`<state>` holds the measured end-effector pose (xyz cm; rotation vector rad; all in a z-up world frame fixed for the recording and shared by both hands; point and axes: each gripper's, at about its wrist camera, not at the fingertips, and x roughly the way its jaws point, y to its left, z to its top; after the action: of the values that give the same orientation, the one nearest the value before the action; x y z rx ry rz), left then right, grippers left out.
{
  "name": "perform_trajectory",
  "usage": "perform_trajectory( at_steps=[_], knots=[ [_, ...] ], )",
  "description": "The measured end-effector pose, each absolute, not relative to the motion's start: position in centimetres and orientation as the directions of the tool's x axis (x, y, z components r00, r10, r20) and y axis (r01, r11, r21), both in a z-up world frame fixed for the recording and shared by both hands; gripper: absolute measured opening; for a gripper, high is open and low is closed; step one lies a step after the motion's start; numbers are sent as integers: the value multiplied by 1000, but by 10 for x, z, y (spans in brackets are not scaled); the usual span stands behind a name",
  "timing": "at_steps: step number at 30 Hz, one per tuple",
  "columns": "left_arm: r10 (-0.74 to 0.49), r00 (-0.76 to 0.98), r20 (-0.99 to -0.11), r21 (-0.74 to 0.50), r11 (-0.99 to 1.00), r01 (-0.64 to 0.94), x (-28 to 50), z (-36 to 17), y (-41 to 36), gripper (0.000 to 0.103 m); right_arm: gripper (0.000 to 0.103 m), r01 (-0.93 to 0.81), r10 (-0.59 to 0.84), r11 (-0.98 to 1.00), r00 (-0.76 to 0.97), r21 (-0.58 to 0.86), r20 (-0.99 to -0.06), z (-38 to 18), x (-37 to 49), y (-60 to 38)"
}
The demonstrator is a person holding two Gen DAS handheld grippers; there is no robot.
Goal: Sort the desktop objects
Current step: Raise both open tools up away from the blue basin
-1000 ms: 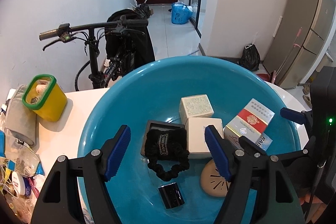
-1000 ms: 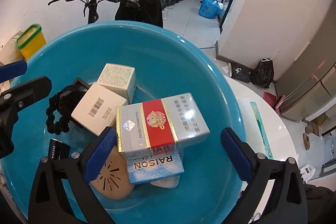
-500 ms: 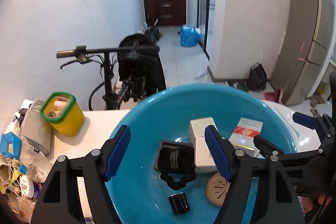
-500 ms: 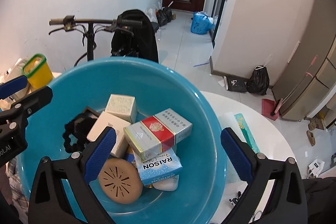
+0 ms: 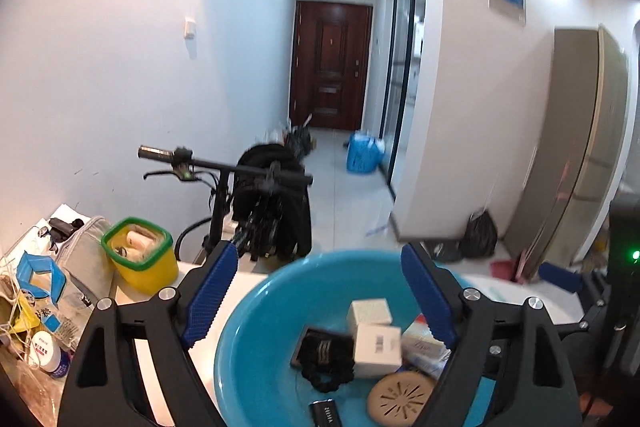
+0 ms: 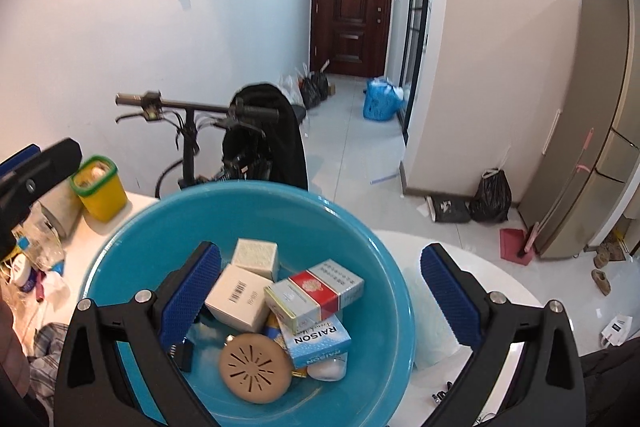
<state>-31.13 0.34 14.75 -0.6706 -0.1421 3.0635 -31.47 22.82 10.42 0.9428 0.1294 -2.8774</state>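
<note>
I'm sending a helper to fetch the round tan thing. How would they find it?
Look in the blue basin on the white table. Near its front lies the tan disc, beside the RAISON box. It is the only round, flat item there, with slots radiating from its centre.

Domestic interior, apartment entrance hall: dark wooden front door (image 6: 352, 13) at the corridor's end, parked bicycle (image 6: 224, 131), refrigerator (image 6: 592, 131), tiled floor (image 6: 352, 155), filled rubbish bags (image 6: 494, 197), cluttered white surface (image 6: 520, 287).
</note>
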Motion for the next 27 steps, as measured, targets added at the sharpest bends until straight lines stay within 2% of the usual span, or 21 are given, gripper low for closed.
perform_trajectory(
  at_steps=[8,12,16,20,24,26,27],
  knots=[
    [19,-950,-312,-88,-996,9,-281,175,-5,86,102,137,-101,-990,-861,-36,-499,134,-285,226],
    [11,-964,-267,-80,-997,11,-265,185,-2,87,102,149,-150,-988,-879,37,-452,147,-271,230],
    [38,-966,-254,-106,-994,-11,-256,192,-5,87,102,178,-189,-982,-874,65,-449,154,-263,229],
    [47,-970,-240,-122,-992,-18,-249,197,-7,87,102,156,-151,-988,-909,18,-388,161,-249,222],
    [50,-975,-218,-114,-993,-26,-240,202,-6,87,102,187,-189,-982,-920,41,-343,169,-235,221],
    [55,-978,-201,-117,-993,-32,-235,204,-6,90,102,166,-183,-983,-933,80,-309,174,-227,226],
    [54,-980,-191,-118,-993,-31,-233,206,-6,97,102,148,-172,-984,-943,103,-286,177,-223,229]
  ],
)
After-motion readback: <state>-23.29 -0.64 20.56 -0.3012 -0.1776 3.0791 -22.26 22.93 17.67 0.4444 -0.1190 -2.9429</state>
